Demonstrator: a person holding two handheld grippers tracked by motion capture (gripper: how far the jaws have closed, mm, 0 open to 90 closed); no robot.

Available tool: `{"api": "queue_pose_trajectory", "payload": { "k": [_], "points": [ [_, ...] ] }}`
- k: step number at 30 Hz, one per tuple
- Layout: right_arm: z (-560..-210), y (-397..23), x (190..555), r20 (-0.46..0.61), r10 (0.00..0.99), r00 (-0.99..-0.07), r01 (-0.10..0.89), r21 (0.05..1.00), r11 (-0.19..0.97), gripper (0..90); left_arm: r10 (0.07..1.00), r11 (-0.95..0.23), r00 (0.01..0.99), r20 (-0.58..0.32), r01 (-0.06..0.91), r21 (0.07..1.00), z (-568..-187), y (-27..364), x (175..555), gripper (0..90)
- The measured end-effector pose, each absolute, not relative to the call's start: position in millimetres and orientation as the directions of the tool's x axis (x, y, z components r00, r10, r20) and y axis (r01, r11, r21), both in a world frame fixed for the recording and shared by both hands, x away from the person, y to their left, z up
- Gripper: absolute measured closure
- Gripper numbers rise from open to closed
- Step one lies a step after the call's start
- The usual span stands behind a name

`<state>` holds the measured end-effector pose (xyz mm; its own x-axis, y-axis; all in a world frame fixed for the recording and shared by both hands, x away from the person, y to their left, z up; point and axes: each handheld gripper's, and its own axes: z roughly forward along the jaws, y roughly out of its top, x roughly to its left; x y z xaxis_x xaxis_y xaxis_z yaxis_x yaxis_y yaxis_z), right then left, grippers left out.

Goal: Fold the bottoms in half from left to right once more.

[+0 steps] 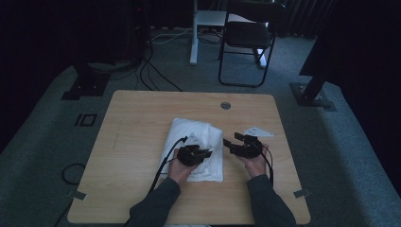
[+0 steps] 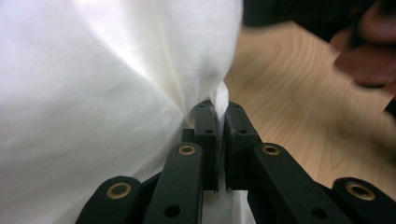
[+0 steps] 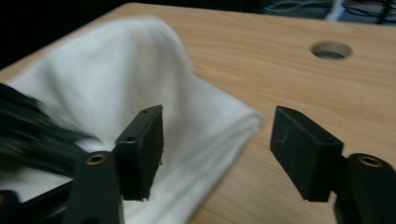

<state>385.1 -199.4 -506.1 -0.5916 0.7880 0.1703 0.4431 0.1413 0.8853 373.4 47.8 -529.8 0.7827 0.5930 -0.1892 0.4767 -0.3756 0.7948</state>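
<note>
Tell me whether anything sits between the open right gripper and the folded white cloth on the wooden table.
Nothing visible does. The right gripper stands open beside the folded white cloth, with bare wooden table between them. The left gripper is shut on the cloth's edge, off to the side.
</note>
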Motion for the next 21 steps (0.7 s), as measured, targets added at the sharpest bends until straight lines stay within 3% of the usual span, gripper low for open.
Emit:
{"api": "queue_pose_trajectory", "payload": {
  "k": [4,8,10,13,14,18,21],
  "points": [
    [-496,-186,384,0.168,0.738,-0.653,0.403,0.902,0.152,26.3,0.594,-0.387,0.782,-0.188,0.483,0.786,-535,47,373,85.7],
    [-491,-172,395,0.170,0.729,-0.664,0.398,0.905,0.152,27.8,0.594,-0.383,0.781,-0.192,0.485,0.786,-535,47,372,84.5],
    [-492,-168,404,0.183,0.737,-0.651,0.418,0.896,0.147,39.0,0.593,-0.383,0.781,-0.194,0.486,0.786,-534,48,372,83.6],
    [-497,-164,417,0.198,0.748,-0.634,0.461,0.873,0.160,70.7,0.590,-0.376,0.782,-0.201,0.486,0.789,-532,49,372,80.5],
    [-498,-164,419,0.193,0.753,-0.629,0.469,0.867,0.170,76.7,0.587,-0.373,0.784,-0.205,0.486,0.791,-531,50,372,78.2],
    [-503,-165,421,0.189,0.765,-0.616,0.481,0.859,0.175,84.1,0.581,-0.361,0.782,-0.224,0.494,0.791,-527,53,371,74.9],
    [-505,-167,421,0.175,0.774,-0.609,0.481,0.857,0.185,84.6,0.581,-0.337,0.783,-0.223,0.481,0.809,-514,57,366,64.0]
  ]
}}
